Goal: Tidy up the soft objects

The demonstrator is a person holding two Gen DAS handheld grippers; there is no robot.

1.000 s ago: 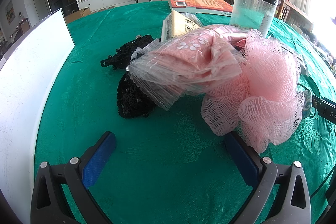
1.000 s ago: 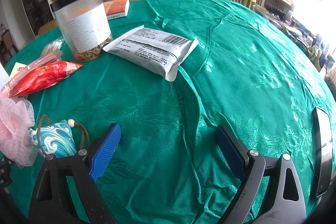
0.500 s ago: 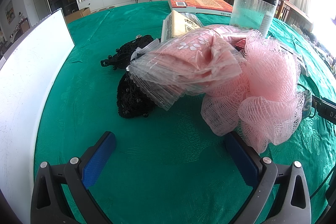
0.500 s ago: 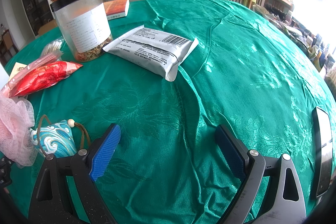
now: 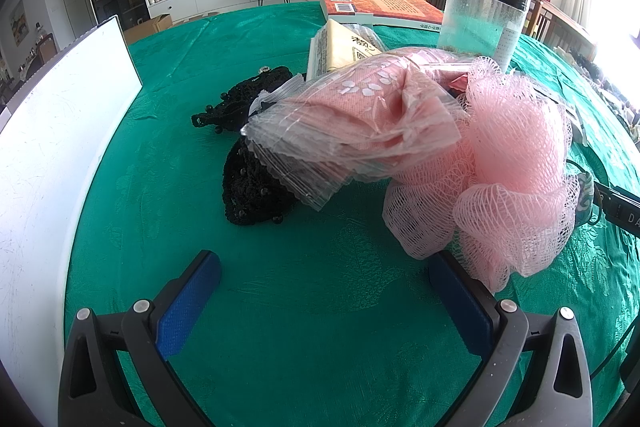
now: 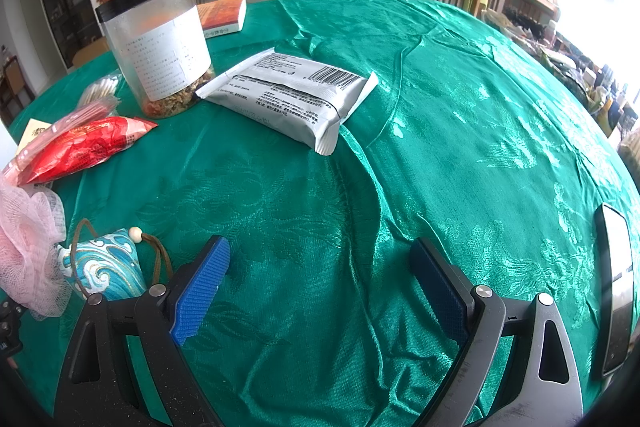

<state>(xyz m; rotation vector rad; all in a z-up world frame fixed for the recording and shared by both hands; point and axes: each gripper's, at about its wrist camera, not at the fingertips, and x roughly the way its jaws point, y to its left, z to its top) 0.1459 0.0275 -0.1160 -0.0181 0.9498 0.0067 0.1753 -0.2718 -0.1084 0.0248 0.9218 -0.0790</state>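
Lying on the green-clothed counter [image 5: 280, 307], a pink mesh bath pouf [image 5: 516, 163] is seen just ahead of the left gripper [image 5: 324, 279], its lower frill touching the right-hand finger [image 5: 460, 307]. Against the pouf's left side a clear bag of pink cloth [image 5: 360, 123] is propped, and part of a black beaded lace piece [image 5: 252, 183] is covered by that bag. A second bit of black lace [image 5: 236, 103] is spread just behind. A yellowish packet [image 5: 340, 47], an orange book [image 5: 384, 7] and a clear jar with a black lid [image 5: 480, 19] are placed farther back, and a white board [image 5: 52, 155] is stood along the left edge. The left fingers are spread wide and nothing is held between them.

From the right wrist view, the pouf [image 6: 24, 247] is found at the far left, touching a blue wave-patterned pouch [image 6: 104, 267] with a brown cord and bead. The right gripper [image 6: 320, 275] is held wide apart over bare cloth, with the pouch just beside its left finger [image 6: 200, 287]. A red snack bag [image 6: 84, 147], the jar [image 6: 160, 43] and a grey barcoded packet [image 6: 292, 95] are laid farther off, and a phone [image 6: 616, 287] is set near the right edge.
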